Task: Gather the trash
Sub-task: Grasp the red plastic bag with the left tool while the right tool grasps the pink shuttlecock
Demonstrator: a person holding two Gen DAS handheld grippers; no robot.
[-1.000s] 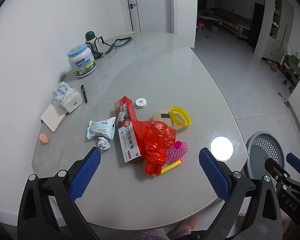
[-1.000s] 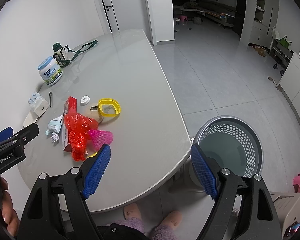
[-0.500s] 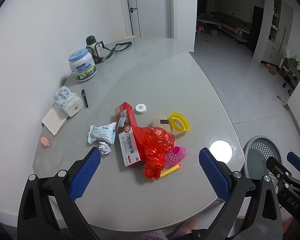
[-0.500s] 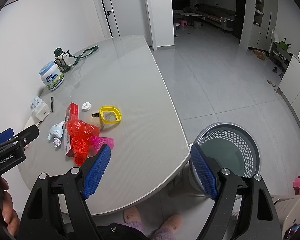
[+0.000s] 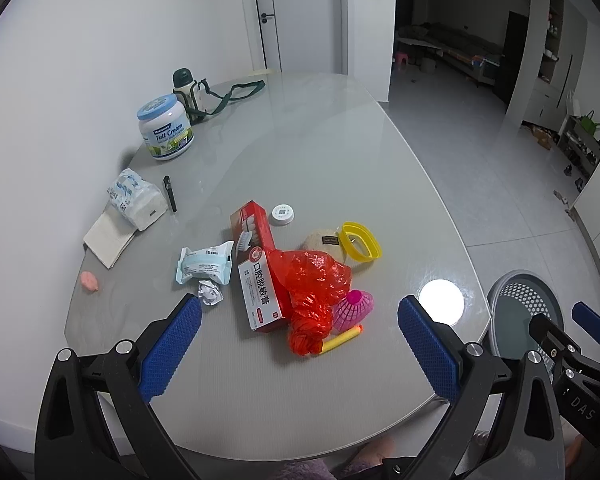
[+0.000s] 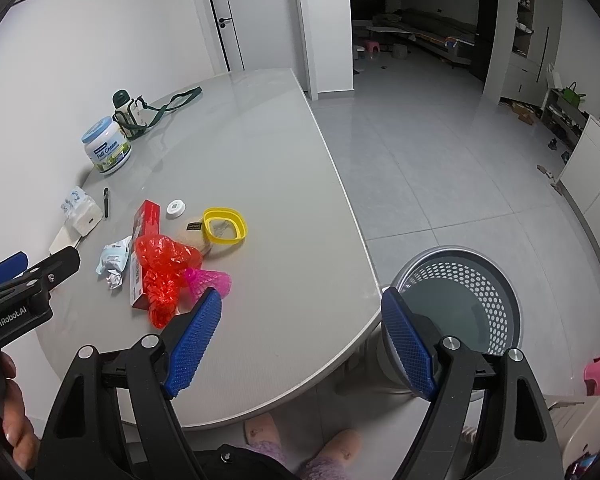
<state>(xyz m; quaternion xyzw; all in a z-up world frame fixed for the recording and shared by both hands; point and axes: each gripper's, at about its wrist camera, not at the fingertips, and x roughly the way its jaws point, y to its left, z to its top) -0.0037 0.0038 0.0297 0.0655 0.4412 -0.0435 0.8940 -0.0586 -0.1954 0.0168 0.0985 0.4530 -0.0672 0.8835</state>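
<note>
Both tools — left (image 5: 300, 330), right (image 6: 302, 332) — gape empty; take the red bag (image 5: 314, 280) first, then carry it right to the bin (image 6: 466, 300).

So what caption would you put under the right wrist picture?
Open right tool held above the table edge, litter pile around a red plastic bag to one side, mesh bin on the floor.

We see a milk powder tub (image 5: 165, 128) by the wall, a green-strapped bottle (image 5: 185, 87) just behind it.
</note>
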